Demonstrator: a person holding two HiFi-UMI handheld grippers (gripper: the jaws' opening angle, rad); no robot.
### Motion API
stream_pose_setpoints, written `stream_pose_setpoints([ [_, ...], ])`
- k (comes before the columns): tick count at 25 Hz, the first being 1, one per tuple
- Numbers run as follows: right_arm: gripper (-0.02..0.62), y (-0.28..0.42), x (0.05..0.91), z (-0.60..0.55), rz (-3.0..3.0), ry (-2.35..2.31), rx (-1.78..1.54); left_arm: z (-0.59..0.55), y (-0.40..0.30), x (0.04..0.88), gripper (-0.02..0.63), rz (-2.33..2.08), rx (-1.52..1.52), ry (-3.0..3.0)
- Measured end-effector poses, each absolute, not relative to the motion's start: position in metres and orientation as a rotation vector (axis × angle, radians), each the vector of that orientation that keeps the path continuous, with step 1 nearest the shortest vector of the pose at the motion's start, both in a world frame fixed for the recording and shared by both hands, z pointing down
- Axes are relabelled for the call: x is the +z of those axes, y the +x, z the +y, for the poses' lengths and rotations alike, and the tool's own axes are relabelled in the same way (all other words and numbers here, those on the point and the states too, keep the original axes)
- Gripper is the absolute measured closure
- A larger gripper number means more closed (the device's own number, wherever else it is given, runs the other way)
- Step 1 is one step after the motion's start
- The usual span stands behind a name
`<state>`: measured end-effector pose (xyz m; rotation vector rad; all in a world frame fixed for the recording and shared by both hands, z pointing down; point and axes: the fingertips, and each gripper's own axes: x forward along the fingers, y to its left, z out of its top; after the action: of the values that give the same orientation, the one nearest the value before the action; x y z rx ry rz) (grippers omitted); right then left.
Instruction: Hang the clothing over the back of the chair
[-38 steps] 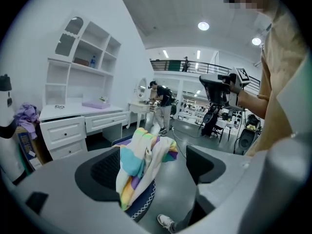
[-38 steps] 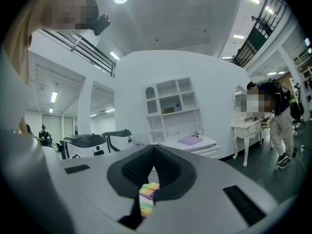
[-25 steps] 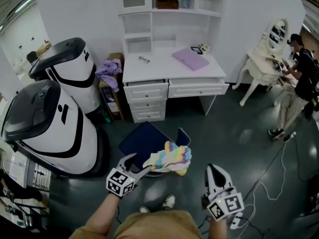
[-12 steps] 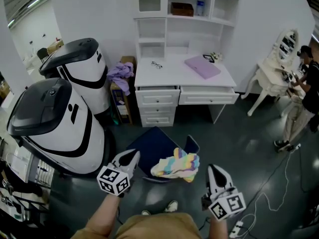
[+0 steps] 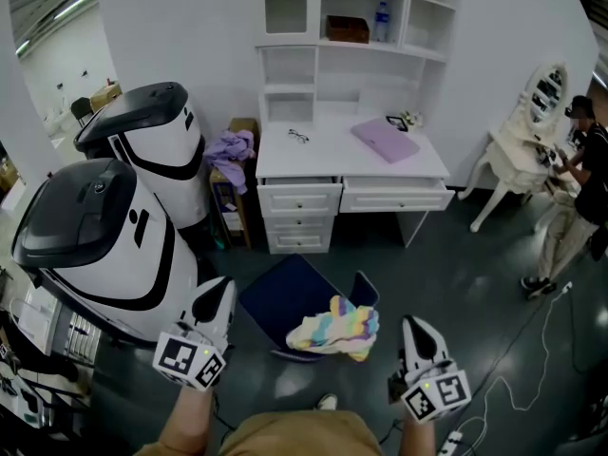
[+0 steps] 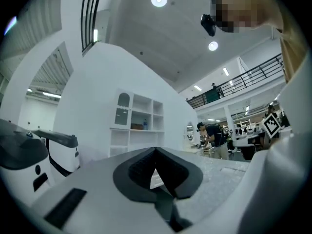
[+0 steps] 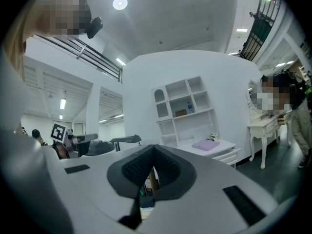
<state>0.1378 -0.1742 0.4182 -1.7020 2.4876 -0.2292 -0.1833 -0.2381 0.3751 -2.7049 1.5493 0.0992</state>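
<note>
Left gripper (image 5: 223,286): jaws have just been closing and now sit together, nothing between them. Right gripper (image 5: 416,324): jaws together too, empty. Both are off the clothing (image 5: 333,327), which sits between them in the head view. It's draped over the near right edge of the blue chair (image 5: 285,292), and I can't tell whether that edge is the chair's back. For room, my left side is tight: the nearer white-and-black machine (image 5: 85,245) is just beside the left gripper, with the second machine (image 5: 147,141) behind it. Ahead, a strip of bare dark floor (image 5: 446,264) runs between the chair and the white desk (image 5: 328,164), whose front edge carries drawers. To the right, the floor is open out to a cable (image 5: 537,345) trailing across it. A white vanity table (image 5: 527,136) and a person (image 5: 581,183) stand well apart at the far right. Counts: one chair, one piece of clothing, two grippers, two machines, one desk, one vanity table and one person. On the desk there is one purple folder (image 5: 385,139) and one pair of glasses (image 5: 298,137). One purple cloth (image 5: 231,147) sits heaped left of the desk.
</note>
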Motion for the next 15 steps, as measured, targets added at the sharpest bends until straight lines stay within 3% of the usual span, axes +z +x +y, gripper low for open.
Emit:
stream_pose_setpoints([
  [6, 0.592, 0.15, 0.406, -0.179, 2.491, -1.737, -0.178, -0.221, -0.212, 0.333, 0.601, 1.613, 0.174, -2.527],
  [15, 0.592, 0.153, 0.385, -0.179, 2.499, -1.731, -0.13, -0.205, -0.225, 0.341, 0.601, 1.674, 0.161, -2.473],
])
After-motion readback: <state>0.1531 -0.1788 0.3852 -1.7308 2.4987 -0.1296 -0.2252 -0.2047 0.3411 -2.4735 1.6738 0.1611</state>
